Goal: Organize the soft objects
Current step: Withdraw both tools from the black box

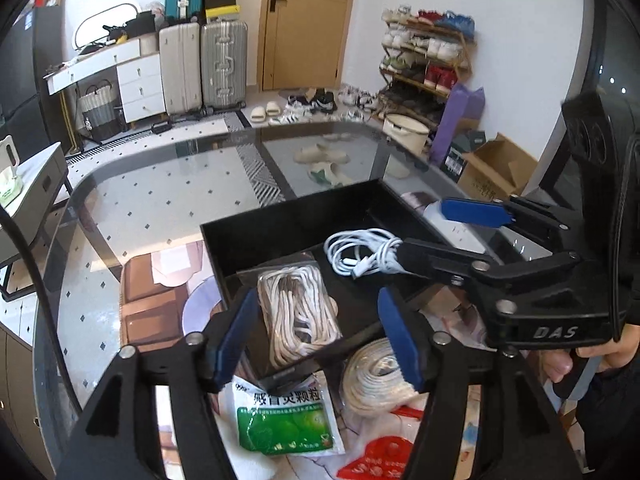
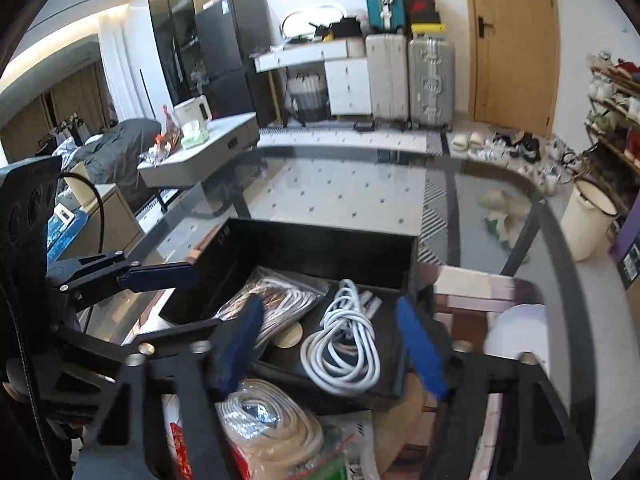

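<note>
1. The glass-topped table [image 1: 160, 200] carries everything; the tiled floor shows through it.
2. A black open box [image 1: 280, 232] sits on the table near its front edge.
3. The left claw [image 1: 320, 336] hangs above the box's near part, blue pads apart, nothing pressed between them; a bagged bundle of cream cord [image 1: 296, 312] lies in the box below the gap.
4. The right claw [image 2: 332, 340] also stands wide open and empty above the box, over a coiled white cable [image 2: 344, 344] lying in the box's right part, beside the bagged cord.
5. A second bagged coil of cream cord [image 1: 376, 380] lies on the table just outside the box's near wall.
6. A green and white medicine sachet [image 1: 284, 416] lies beside that coil.
7. A red plastic bag [image 1: 380, 460] lies at the table's near edge.
</note>
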`<state>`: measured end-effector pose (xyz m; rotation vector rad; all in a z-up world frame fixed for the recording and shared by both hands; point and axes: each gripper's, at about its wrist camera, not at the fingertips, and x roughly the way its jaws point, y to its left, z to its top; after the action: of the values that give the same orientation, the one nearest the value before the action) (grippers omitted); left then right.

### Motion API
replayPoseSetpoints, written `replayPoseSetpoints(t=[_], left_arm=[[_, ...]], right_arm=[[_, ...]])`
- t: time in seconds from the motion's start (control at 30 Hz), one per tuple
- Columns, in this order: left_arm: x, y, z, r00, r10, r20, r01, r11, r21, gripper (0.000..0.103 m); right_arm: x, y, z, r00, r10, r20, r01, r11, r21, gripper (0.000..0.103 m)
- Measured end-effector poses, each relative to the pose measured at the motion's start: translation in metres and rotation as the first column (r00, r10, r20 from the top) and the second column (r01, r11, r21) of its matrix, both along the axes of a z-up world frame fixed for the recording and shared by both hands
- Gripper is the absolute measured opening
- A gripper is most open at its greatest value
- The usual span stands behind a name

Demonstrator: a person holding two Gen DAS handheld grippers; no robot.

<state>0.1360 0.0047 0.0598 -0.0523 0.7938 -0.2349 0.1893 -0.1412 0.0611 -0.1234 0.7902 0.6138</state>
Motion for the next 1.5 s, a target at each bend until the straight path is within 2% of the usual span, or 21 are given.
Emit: replayPoseSetpoints(t=[0.07,0.13,0.43,0.7,0.83,1.07,1.5], left_arm=[[-0.010,0.005,0.005,0.999,0.025,0.030,-0.024,1.000,-0.013,0.098],[-0.021,0.008,0.010,0.997,0.041,0.067,-0.039,0.999,-0.023,0.103],[-0.058,0.016,0.016,0.986,0.099,0.137,-0.097,0.995,-0.016,0.103],[-0.092,0.028,0.004,0.968,0.191,0.166,-0.191,0.981,-0.013,0.103],[-0.106,0.033,-0.005,0.961,0.221,0.164,-0.218,0.975,-0.036,0.103],[-0.119,0.036,-0.018,0.960,0.233,0.156,-0.232,0.972,-0.027,0.103],[-0.115,0.044,-0.047,0.962,0.258,0.084,-0.259,0.966,-0.007,0.103]], right_arm=[[-0.009,-0.012,0.007,1.000,-0.016,0.024,0.015,0.999,0.033,0.093],[-0.018,-0.022,0.012,0.999,-0.031,0.038,0.029,0.998,0.059,0.102],[-0.053,-0.057,0.021,0.995,-0.075,0.065,0.068,0.992,0.102,0.102],[-0.079,-0.060,0.013,0.997,-0.047,0.057,0.040,0.993,0.109,0.102],[-0.090,-0.057,0.007,0.998,-0.024,0.056,0.019,0.996,0.082,0.102],[-0.105,-0.052,-0.013,0.999,-0.011,0.034,0.009,0.999,0.052,0.102],[-0.112,-0.060,-0.041,0.999,-0.033,-0.029,0.033,0.999,0.011,0.102]])
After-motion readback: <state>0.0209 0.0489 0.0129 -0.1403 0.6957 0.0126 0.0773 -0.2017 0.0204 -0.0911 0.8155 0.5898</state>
